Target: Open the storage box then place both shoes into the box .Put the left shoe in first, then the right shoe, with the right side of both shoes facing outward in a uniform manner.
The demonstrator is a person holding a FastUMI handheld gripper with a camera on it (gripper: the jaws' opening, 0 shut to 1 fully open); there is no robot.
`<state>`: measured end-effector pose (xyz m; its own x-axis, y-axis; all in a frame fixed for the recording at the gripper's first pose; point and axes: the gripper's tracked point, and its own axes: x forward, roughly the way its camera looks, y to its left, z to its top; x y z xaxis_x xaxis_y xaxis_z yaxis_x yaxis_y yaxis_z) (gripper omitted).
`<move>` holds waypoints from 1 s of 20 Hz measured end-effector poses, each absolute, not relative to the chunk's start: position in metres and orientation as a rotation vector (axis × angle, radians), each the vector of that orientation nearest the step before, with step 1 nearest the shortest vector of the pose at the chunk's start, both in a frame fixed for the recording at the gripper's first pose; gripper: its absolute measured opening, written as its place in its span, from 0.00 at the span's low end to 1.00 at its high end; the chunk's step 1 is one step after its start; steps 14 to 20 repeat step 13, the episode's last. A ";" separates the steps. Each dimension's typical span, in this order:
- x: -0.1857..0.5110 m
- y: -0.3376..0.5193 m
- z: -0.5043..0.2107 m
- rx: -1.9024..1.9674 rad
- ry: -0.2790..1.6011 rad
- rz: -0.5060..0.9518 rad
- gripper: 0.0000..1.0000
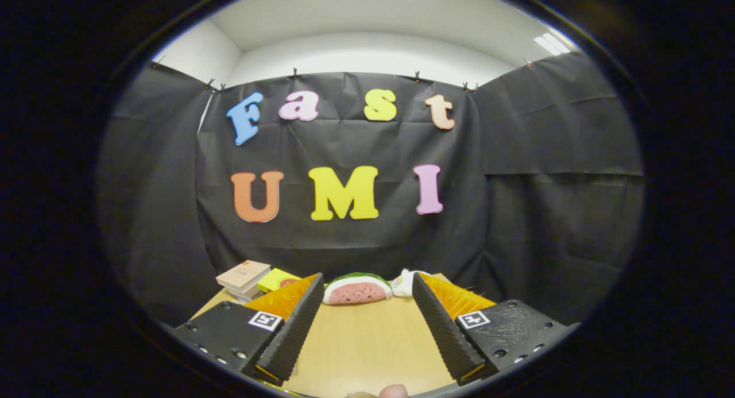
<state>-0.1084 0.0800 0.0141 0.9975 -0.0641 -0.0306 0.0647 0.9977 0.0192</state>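
Wooden table (367, 340); tongs (367, 329) spread wide, empty; watermelon-slice plush (356, 289) beyond; book stack (244, 277), writing unreadable.

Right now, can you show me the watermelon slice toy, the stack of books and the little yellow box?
Watermelon-slice plush toy (357, 289), gripper view: its pink face.
Stack of books (243, 274), gripper view: top cover.
Small yellow box (275, 279), gripper view: its top.

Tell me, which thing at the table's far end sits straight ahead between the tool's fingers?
The watermelon-slice toy; the books and white toy sit off to either side.
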 end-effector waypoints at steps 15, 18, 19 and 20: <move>-0.098 0.090 0.011 0.058 0.059 -0.021 0.95; -0.098 0.090 0.011 0.058 0.059 -0.021 0.95; -0.098 0.090 0.011 0.058 0.059 -0.021 0.95; -0.098 0.090 0.011 0.058 0.059 -0.021 0.95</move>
